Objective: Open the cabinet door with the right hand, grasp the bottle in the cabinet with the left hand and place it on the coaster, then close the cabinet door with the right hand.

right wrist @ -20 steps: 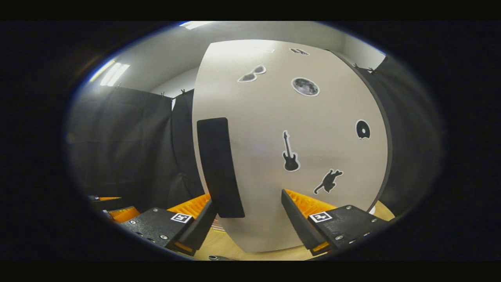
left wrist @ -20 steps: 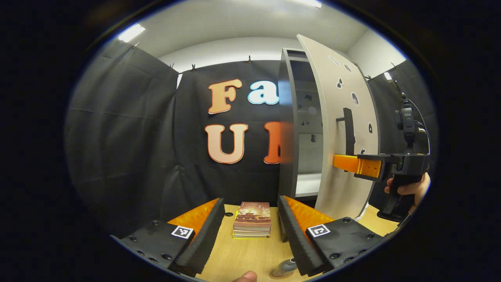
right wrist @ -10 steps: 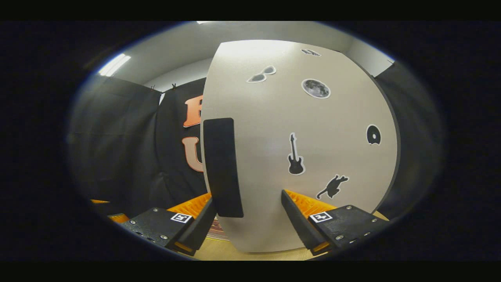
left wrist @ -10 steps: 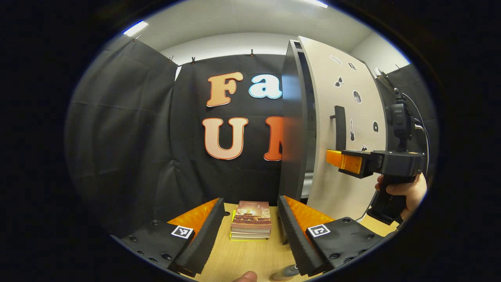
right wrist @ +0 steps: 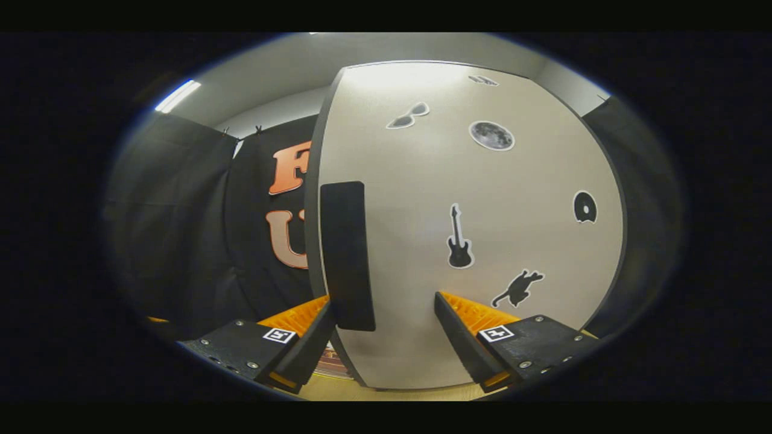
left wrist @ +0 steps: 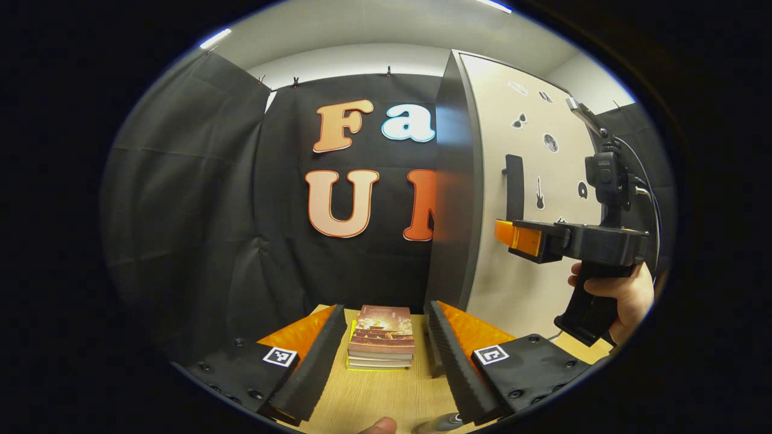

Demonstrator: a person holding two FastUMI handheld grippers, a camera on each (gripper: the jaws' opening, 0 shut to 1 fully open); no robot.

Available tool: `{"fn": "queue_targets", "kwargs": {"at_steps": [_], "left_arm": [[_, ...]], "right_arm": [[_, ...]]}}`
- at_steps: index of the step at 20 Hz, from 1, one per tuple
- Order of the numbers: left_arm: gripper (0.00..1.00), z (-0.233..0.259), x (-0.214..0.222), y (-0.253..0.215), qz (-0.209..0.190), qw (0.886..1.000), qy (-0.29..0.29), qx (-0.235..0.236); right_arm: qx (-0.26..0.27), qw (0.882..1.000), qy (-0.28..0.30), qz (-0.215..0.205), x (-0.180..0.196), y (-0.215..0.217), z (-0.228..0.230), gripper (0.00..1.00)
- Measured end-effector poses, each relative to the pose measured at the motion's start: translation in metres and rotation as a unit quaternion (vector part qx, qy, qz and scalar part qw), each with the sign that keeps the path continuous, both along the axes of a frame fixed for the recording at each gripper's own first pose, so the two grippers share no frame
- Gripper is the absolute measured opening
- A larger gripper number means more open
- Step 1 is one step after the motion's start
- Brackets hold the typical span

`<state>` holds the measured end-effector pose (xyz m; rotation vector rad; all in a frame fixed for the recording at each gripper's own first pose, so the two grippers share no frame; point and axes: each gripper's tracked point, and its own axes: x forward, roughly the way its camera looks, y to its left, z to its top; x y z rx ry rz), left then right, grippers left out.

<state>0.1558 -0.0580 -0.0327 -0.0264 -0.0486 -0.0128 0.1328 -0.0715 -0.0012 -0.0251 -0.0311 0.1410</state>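
The cabinet door [left wrist: 531, 157] sits flush with the cabinet's dark side panel [left wrist: 455, 193], no gap showing at its leading edge in the left gripper view. The right hand-held gripper [left wrist: 503, 232], gripped from below by a hand [left wrist: 621, 295], is held level with its tips at the foot of the door handle [left wrist: 514, 184]; in the right gripper view its fingers stand spread, released, on either side of the door's lower face, the handle [right wrist: 347, 256] just above the left finger [right wrist: 304, 346], and whether they touch the door cannot be told. The left hand-held gripper [left wrist: 383, 361] is low over the counter [left wrist: 374, 398], spread wide and holding nothing, with open counter between its fingers up to a stack of books [left wrist: 381, 337]. The top of the bottle [left wrist: 443, 422] shows at the lower edge of the left gripper view, near the right finger [left wrist: 458, 367]; what it stands on cannot be seen.
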Motion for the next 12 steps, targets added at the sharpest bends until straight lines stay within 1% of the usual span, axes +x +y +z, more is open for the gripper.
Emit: {"fn": "queue_targets", "kwargs": {"at_steps": [2, 3, 5, 6, 9, 12], "left_arm": [[0.91, 0.000, 0.001, -0.004, -0.004, 1.000, 0.001, 0.000], [0.91, -0.001, 0.000, -0.006, -0.006, 1.000, 0.003, -0.001], [0.91, 0.002, -0.005, -0.014, -0.010, 1.000, 0.003, -0.004], [0.92, 0.005, -0.008, -0.018, -0.013, 1.000, 0.001, -0.006], [0.91, 0.011, -0.024, -0.035, -0.019, 1.000, -0.002, -0.002], [0.91, 0.019, -0.048, -0.053, -0.025, 1.000, -0.009, 0.002]], "right_arm": [[-0.003, 1.000, 0.002, 0.000, 0.000, 0.000, 0.000, 0.94], [0.002, 1.000, 0.006, 0.007, 0.001, 0.002, -0.001, 0.94], [0.017, 1.000, 0.017, 0.018, -0.009, 0.001, -0.002, 0.94], [0.017, 1.000, 0.012, 0.021, -0.019, -0.001, 0.001, 0.94], [0.001, 1.000, 0.007, 0.018, -0.068, -0.019, 0.002, 0.94], [0.000, 1.000, 0.019, 0.005, -0.124, -0.045, -0.003, 0.94]]}}
